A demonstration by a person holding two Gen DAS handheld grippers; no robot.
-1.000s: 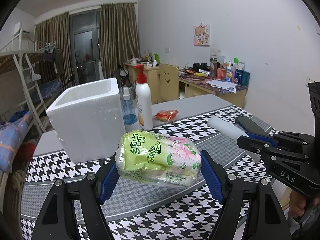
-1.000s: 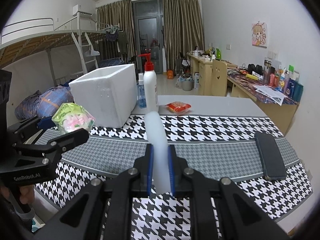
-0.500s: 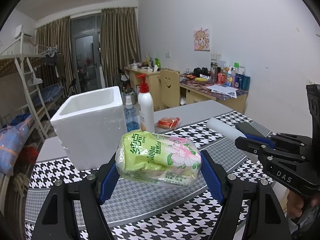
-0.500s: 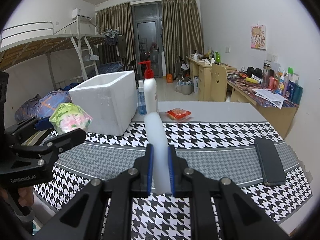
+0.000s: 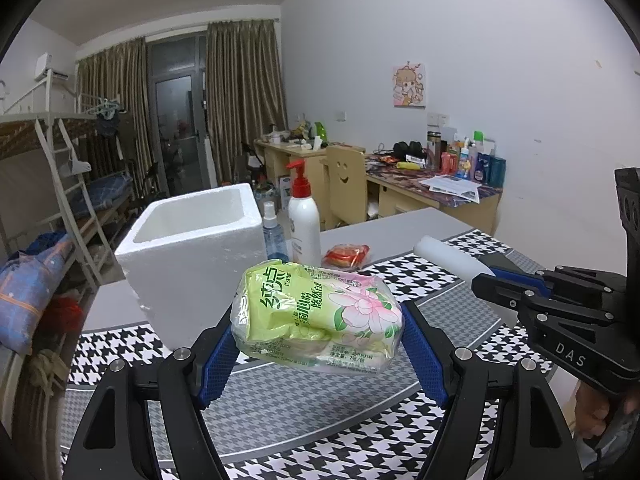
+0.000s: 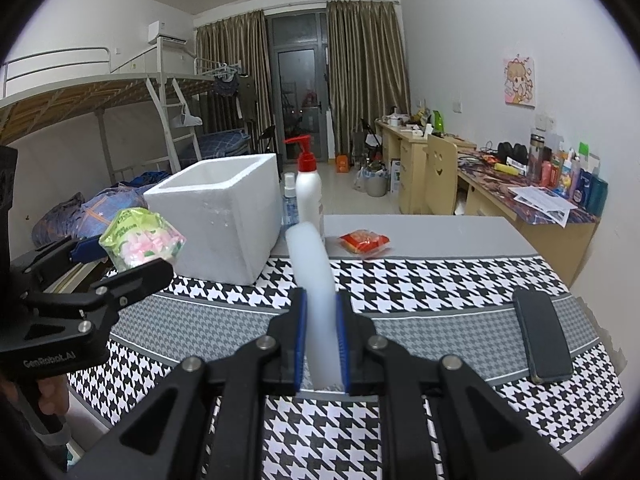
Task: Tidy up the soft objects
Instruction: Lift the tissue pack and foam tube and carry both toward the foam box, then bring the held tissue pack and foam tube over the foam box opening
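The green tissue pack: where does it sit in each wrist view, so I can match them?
Left wrist view: the green tissue pack fills the lower middle, clamped in the left gripper.
Right wrist view: the same pack is at the left edge, in that gripper.
Shared landmark: the white foam box, just behind the pack in both.

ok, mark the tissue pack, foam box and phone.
tissue pack (image 5: 320,312), left wrist view, printed front.
foam box (image 6: 224,220), right wrist view, front wall.
phone (image 6: 542,336), right wrist view, screen middle.
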